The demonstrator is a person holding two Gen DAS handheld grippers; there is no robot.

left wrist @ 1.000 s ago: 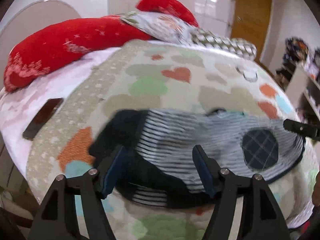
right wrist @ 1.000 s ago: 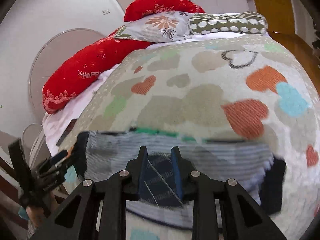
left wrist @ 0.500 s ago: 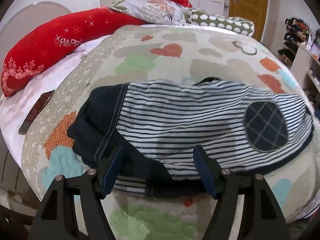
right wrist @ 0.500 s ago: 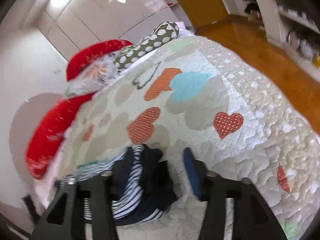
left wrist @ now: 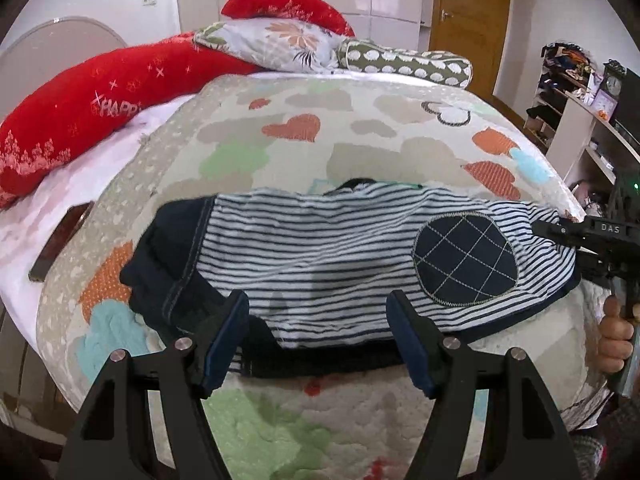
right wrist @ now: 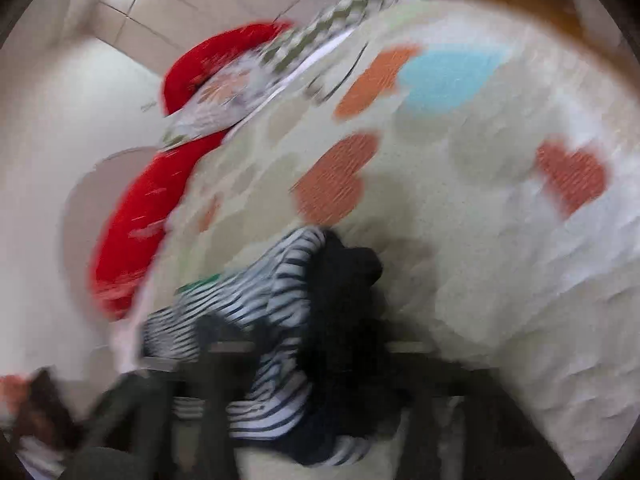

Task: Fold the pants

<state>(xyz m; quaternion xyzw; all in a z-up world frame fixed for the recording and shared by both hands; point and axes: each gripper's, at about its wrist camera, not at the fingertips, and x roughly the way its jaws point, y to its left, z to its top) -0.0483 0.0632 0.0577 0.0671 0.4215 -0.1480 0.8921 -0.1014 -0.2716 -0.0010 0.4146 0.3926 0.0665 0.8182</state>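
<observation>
Clearly, the left gripper (left wrist: 318,334) hangs spread over the striped pants (left wrist: 328,256) on the quilt (left wrist: 360,148). Right gripper (right wrist: 320,364) is too blurred to tell its jaws.

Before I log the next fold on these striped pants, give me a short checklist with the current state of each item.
1. Striped pants lie flat on the quilt: ok, mostly smooth.
2. Left gripper open and empty over the near edge: ok.
3. Right gripper at the pants' right end near the checked patch: ok for position; its grip cannot tell.
4. Right wrist view usable: not ok, heavy motion blur.
5. Dark cuff at the left end flat: not ok, it looks bunched.
6. Phone clear of the pants: ok.
</observation>
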